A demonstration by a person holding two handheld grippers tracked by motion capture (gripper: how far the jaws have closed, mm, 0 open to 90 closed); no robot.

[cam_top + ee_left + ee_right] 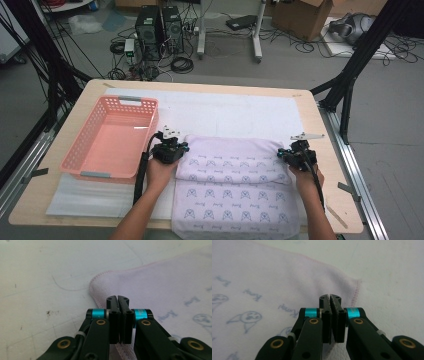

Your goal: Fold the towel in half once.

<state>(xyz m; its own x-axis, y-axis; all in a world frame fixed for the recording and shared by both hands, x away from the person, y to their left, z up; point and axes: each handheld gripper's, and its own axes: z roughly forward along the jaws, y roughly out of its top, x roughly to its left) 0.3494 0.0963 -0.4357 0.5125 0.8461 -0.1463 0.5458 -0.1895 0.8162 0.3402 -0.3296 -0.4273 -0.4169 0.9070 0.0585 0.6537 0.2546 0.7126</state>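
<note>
The pale lilac printed cloth towel [235,185] is pinched at its left fold edge by the closed left gripper [117,298]. The right edge is pinched by the closed right gripper [330,297], probably so the fold is carried evenly.

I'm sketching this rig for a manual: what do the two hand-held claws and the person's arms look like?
Each claw, left claw and right claw, has two black ridged jaws on black linkage arms with brass-coloured pivots and turquoise rollers. In the high view a grey three-cornered plate tops the left claw and the right claw, and a black cable trails from each. The forearms are bare, with no sleeves visible.
</note>
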